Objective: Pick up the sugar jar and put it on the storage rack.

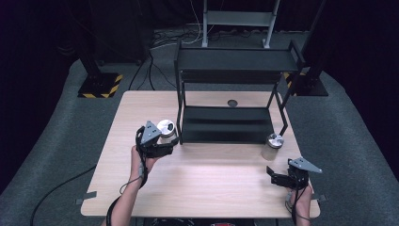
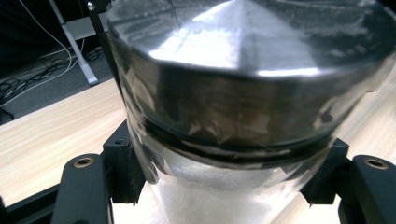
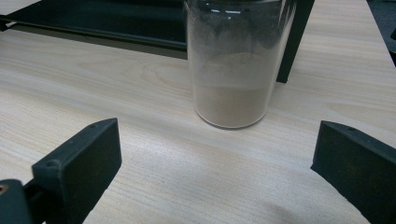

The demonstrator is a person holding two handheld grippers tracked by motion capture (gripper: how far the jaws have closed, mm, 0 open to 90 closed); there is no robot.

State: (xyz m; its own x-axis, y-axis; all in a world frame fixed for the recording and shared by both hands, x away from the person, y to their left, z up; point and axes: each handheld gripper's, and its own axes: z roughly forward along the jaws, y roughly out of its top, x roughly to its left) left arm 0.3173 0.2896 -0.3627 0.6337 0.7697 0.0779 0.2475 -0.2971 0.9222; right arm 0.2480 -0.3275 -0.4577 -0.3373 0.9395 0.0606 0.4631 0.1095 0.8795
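I am holding 1 jar in my left hand-held gripper, its jaws clamped on the glass body just under the shiny metal lid. In the left gripper view the 2 black jaws are pressing against the jar's sides, and pale powder is showing inside the glass. This jar is sitting near the left front post of the black 2-tier rack, close to the lower shelf, and I judge it is being carried, though I cannot tell whether its base is clear of the tabletop.

My right hand-held gripper is waiting with its jaws wide apart, gripping nothing. It is pointing at the second jar, which is standing upright on the tabletop by the rack's right front post. In the right gripper view that second jar, holding brownish powder, is standing beyond the 2 jaws and not between them.

As I read it, I am stocking the rack with these 2 jars. Both shelves are looking bare, so nothing is placed yet: 1 jar is gripped and near the lower shelf, and the other is still waiting to be grasped.
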